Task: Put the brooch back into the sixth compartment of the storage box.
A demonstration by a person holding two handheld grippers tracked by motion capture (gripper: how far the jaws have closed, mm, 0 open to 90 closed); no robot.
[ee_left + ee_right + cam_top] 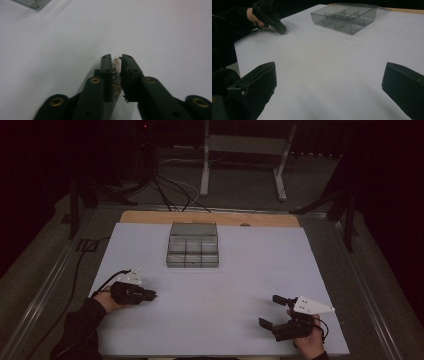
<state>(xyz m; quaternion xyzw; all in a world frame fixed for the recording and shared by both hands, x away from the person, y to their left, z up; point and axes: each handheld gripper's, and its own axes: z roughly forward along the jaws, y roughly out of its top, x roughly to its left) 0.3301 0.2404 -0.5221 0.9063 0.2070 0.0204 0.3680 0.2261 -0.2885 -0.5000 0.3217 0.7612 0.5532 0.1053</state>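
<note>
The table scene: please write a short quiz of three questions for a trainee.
1. True or false: the right gripper holds a small chain.
2. Which gripper is shut on the chain? A) left B) right C) neither
3. Fill in: the clear box with compartments stands toward the ___ edge of the table, away from the person.

Key: 1 false, its jaws stand wide apart with nothing between them. 2 A, the left gripper pinches it. 3 far.

A clear smoky plastic box [192,251] sits on a matt white table [240,285]; a gold metal chain [115,77] glints
</note>
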